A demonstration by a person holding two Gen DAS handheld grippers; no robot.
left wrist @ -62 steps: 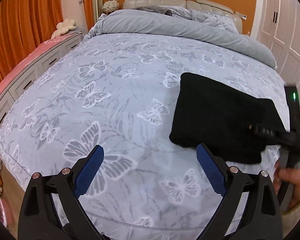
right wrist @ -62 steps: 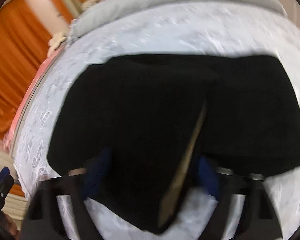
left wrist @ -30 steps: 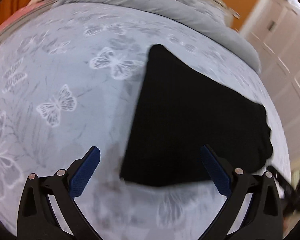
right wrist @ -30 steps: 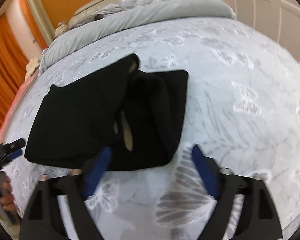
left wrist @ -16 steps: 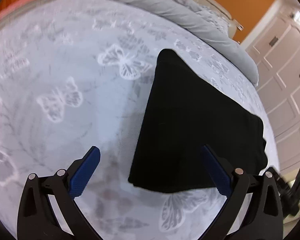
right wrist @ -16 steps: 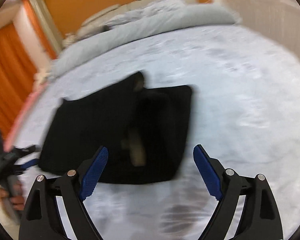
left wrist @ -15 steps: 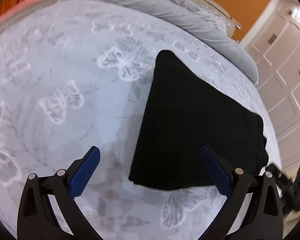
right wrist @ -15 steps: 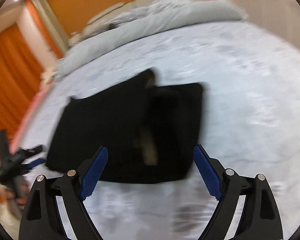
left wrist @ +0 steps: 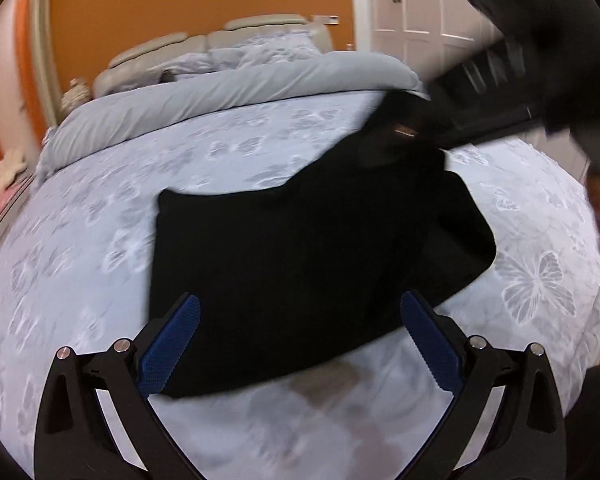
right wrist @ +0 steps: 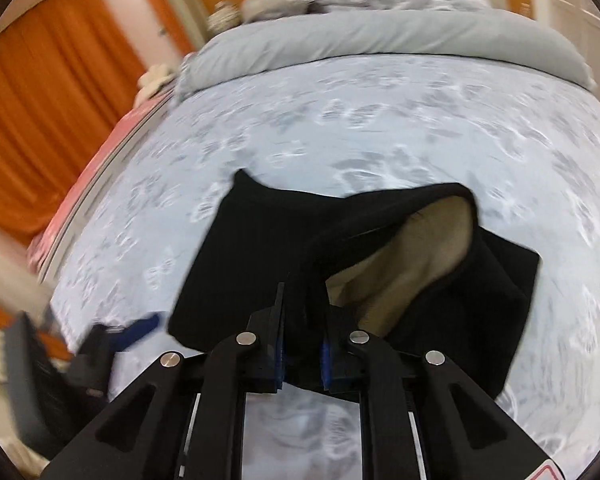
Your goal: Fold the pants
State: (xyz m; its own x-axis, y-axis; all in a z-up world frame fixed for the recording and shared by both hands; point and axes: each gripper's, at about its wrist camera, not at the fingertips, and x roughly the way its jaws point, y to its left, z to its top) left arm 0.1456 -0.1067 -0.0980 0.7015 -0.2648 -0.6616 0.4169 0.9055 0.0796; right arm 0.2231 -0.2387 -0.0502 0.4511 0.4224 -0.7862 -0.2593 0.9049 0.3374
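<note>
The black pants lie folded on the butterfly-print bed cover. My left gripper is open and empty, its blue pads on either side of the pants' near edge. My right gripper is shut on the near edge of the pants and lifts it, so the tan lining shows inside. In the left wrist view the right gripper holds the raised far right corner. In the right wrist view the left gripper shows blurred at lower left.
A grey duvet is rolled back at the head of the bed, with pillows and a beige headboard behind. Orange curtains and a pink-topped drawer unit stand left. White wardrobe doors stand right.
My right gripper has closed on the pants' edge and lifted it, where it was open above the cloth. My left gripper has swung round to the pants' near edge, still open.
</note>
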